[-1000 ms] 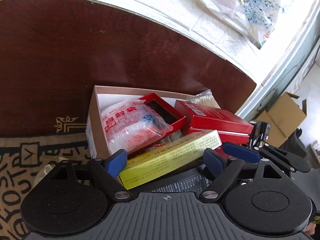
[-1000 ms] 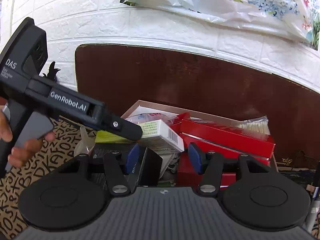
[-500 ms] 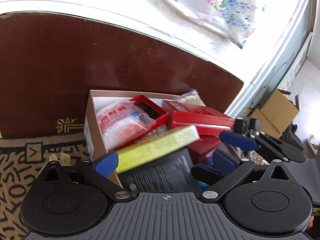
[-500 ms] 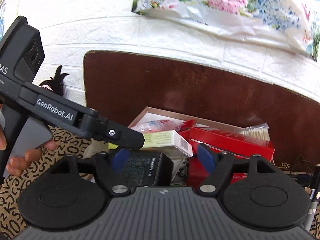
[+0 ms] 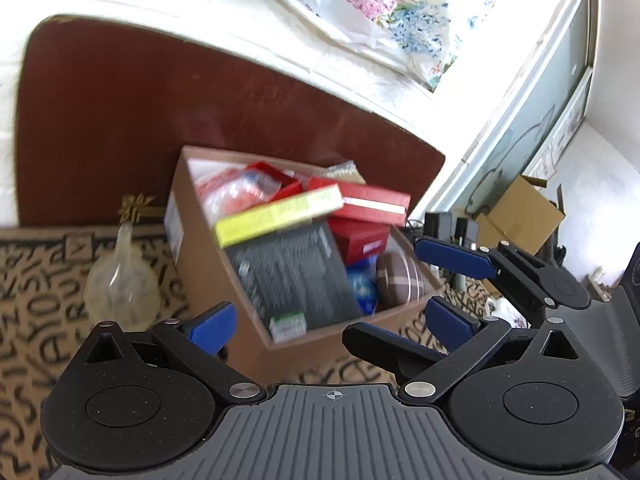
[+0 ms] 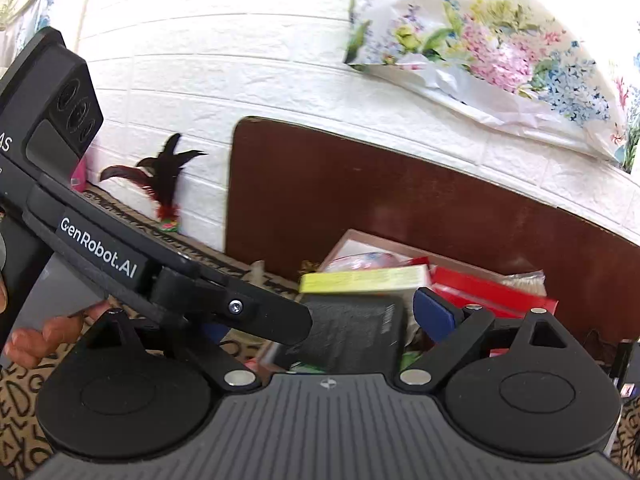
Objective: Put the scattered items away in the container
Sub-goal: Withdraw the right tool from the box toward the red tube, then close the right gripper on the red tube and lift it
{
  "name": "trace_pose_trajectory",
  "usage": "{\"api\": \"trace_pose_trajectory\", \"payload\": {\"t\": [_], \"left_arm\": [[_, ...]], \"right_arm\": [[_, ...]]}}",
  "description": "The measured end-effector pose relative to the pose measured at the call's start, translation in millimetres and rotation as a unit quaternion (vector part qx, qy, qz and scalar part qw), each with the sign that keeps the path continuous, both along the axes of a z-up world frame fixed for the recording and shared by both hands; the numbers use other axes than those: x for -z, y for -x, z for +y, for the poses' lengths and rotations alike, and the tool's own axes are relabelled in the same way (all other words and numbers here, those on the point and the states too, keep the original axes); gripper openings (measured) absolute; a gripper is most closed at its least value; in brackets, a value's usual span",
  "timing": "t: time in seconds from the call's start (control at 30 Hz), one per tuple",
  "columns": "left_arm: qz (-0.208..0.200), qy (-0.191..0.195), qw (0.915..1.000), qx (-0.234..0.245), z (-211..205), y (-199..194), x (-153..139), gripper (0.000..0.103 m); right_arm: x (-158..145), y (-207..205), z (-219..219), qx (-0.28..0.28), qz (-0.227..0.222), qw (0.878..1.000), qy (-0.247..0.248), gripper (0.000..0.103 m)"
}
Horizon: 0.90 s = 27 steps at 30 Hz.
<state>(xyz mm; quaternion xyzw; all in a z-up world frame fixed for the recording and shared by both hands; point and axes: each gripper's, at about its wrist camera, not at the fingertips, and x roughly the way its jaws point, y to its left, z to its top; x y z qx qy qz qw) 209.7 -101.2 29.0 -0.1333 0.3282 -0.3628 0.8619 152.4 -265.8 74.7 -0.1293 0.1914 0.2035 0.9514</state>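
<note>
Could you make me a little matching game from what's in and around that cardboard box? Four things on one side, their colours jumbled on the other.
Things:
1. long flat box lying on top of the pile
2. big flat packet leaning in the cardboard box
3. round tin in the box's corner
4. bottle on the cloth beside the box

Colours:
A. clear
B. brown check
C. yellow-green
D. black

Pairs: 1-C, 2-D, 3-B, 4-A
</note>
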Motion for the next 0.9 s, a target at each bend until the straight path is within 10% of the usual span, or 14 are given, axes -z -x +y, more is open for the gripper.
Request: {"api": "trace_pose_trajectory", "payload": {"t": [0.37,0.9], "left_arm": [[0.093,-0.011,0.9943,-0.05,42.6,32.3,97.4,0.103],[0.043,-0.055,0.99,-0.122,63.7,18.9,118.6,0.095]], "right_arm": [[92.5,35.7,32.6,0.001,0.105,0.992,-0.068,0.093],[146.2,10.4,58.1,0.037,0.152,0.986,-0.063,0.068]]}}
